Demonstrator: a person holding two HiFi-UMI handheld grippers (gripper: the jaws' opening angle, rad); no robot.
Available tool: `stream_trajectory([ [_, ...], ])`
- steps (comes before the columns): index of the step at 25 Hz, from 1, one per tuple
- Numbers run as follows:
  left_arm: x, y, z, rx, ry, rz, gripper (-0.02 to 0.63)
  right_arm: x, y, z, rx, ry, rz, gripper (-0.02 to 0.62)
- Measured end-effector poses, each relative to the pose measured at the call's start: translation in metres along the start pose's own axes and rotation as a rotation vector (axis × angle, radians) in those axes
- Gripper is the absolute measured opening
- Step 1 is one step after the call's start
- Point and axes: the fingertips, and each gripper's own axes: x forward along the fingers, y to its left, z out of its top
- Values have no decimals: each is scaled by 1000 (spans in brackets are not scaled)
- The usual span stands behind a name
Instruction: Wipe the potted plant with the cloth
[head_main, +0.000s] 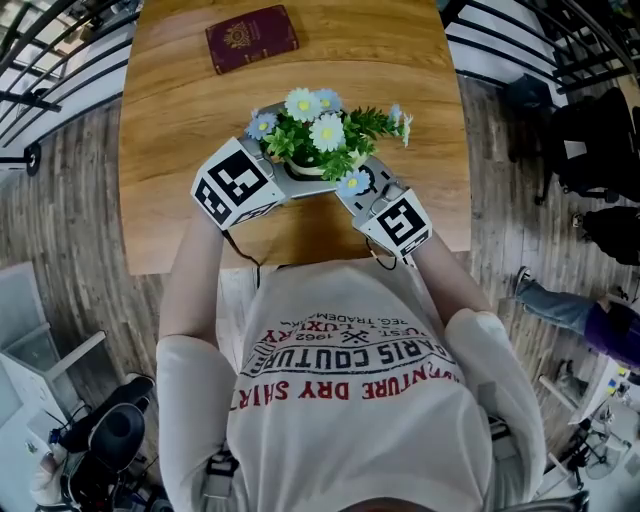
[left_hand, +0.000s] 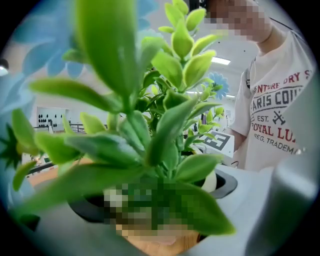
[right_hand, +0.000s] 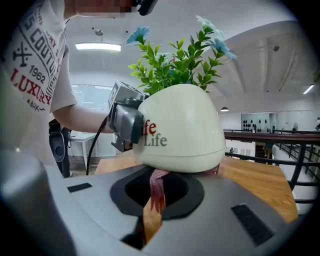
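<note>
Potted plant (head_main: 318, 140) upright, stems up; right gripper (right_hand: 147, 220) pinches cloth (right_hand: 156, 190)

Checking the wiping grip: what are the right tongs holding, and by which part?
The pink cloth, pinched by a bunched strip between the right tongs, just below the pot.

Wooden table (head_main: 180, 150) on grey plank floor (head_main: 60, 200), dark railing (right_hand: 270, 136) beside.

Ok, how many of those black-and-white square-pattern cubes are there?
2. The left marker cube sits just left of the potted plant. The right marker cube sits to its right, nearer the person. No others show.
</note>
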Motion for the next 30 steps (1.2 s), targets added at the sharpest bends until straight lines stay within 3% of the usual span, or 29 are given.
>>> stream_trajectory([
  [7, -4, 14, -9, -25, 2, 41, 535, -4, 4, -6, 44, 20, 33, 37],
  [19, -7, 26, -43, -27, 54, 60, 535, -16, -31, -35, 95, 87, -38, 37],
  [30, -4, 21, -95, 24, 105, 90, 535, -25, -72, -62, 117, 178, -196, 37],
])
